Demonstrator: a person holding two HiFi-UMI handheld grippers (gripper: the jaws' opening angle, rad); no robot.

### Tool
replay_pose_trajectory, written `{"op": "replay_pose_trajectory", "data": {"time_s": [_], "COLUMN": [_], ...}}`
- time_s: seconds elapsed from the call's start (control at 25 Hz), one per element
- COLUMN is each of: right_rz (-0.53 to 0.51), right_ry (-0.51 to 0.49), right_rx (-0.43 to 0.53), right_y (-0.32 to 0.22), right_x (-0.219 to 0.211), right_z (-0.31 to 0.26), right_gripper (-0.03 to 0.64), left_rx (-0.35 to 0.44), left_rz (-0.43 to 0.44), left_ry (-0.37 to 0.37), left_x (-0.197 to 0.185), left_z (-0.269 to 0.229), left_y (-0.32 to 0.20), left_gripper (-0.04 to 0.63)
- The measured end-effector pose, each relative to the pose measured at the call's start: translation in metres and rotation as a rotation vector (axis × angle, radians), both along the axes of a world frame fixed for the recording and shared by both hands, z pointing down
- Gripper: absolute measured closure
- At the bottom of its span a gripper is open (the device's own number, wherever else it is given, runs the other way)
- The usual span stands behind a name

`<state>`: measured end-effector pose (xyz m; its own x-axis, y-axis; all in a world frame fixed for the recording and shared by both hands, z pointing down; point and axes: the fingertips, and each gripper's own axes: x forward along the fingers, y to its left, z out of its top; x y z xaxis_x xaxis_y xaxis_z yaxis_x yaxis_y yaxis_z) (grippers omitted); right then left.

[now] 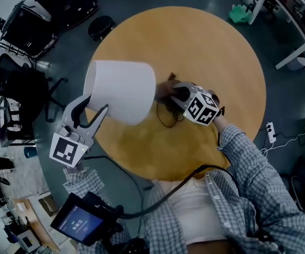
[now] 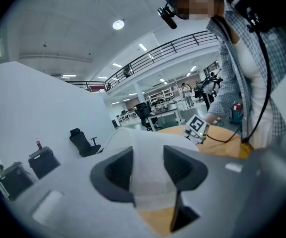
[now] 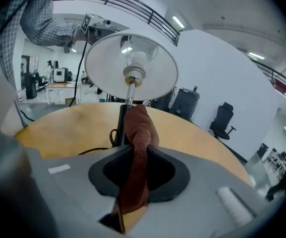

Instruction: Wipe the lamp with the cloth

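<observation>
The left gripper's (image 2: 147, 155) dark grey fingers (image 2: 114, 171) stand moderately apart and are clamped on the thin wall of the white tapered lampshade (image 2: 147, 182), one finger on each face of it. In the head view the same fingers (image 1: 81, 103) grip the shade (image 1: 123, 89) at its lower-left edge.

The right gripper's (image 3: 139, 155) fingers (image 3: 165, 171) are narrow, pinching a rust-brown terry cloth (image 3: 138, 130). The cloth runs between them and stands up past their tips. Its upper end lies against the lamp's slim black stem (image 3: 121, 125), as far as the right gripper view shows. Above it, the metal socket and pale bulb (image 3: 138, 58) sit inside the open underside of the shade (image 3: 103, 68). A black cord (image 3: 95, 150) lies looped on the round, yellow-brown wooden table (image 3: 58, 128) at the foot of the stem.

From above, the right gripper (image 1: 168, 91) reaches in just right of the shade, over the middle of the table (image 1: 210, 52).

The only print is the black-and-white square markers on each gripper's cube (image 1: 200, 109). The writing on the small lit screen (image 1: 80, 225) is too small to read.
</observation>
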<state>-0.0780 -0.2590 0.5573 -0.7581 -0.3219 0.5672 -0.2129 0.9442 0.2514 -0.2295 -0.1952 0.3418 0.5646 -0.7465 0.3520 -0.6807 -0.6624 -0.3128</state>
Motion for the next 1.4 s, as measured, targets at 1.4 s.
{"op": "replay_pose_trajectory", "data": {"time_s": [1.4], "right_rz": [0.286], "right_ry": [0.273], "right_rx": [-0.047], "right_y": [0.12], "right_x": [0.146], "right_z": [0.064], "right_gripper": [0.543], "left_rx": [0.278], "left_rz": [0.613], "left_ry": [-0.586], "left_x": [0.203], "left_z": [-0.02], "left_y": [0.029], "left_gripper": [0.396]}}
